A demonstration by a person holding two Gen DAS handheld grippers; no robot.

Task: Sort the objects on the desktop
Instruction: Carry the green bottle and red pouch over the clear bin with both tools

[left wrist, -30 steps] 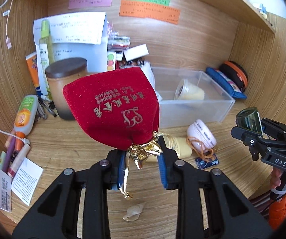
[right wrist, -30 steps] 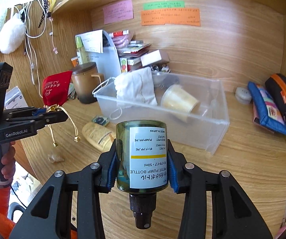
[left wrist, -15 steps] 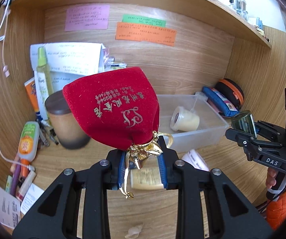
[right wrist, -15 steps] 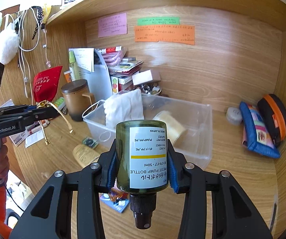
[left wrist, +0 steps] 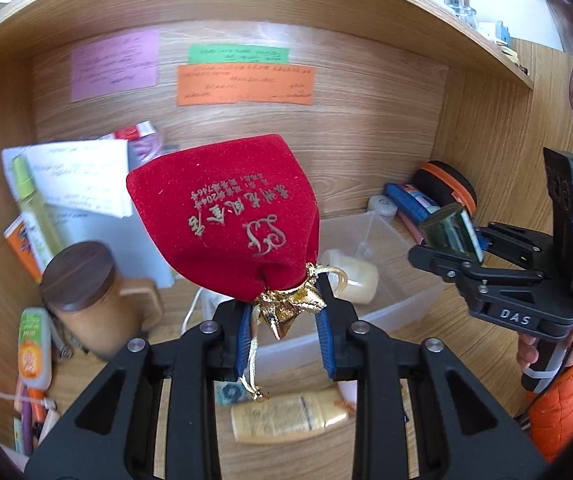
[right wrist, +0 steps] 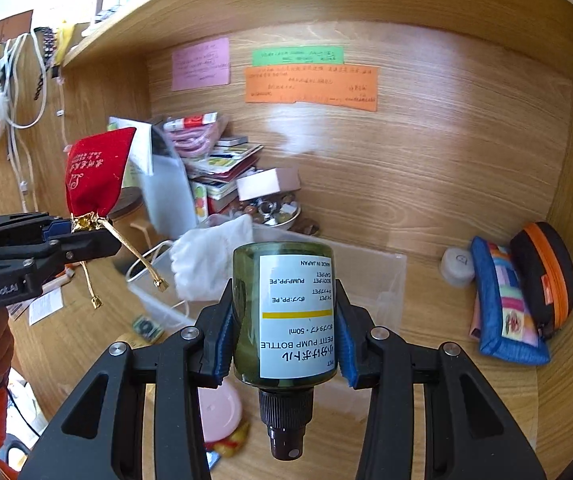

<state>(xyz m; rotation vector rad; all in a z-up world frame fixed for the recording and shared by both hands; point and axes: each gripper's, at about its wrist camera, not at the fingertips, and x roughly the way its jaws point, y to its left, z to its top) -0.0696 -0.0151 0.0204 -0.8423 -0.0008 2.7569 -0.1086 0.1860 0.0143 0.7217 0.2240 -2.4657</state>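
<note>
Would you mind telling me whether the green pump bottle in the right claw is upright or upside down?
Upside down. The green pump bottle sits in the right claw with its black pump cap pointing down and its label text inverted.

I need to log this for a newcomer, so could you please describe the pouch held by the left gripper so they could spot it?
Start at the clear plastic bin on the wooden desk. To its left, the left gripper pinches a red velvet pouch by its gold-tied neck. Nothing else nearby is red cloth with gold lettering and dangling gold cords.

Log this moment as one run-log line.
left tool: shut on red pouch neck, lifted | right tool: shut on green pump bottle, nozzle toward camera | clear bin: below, ahead
</note>
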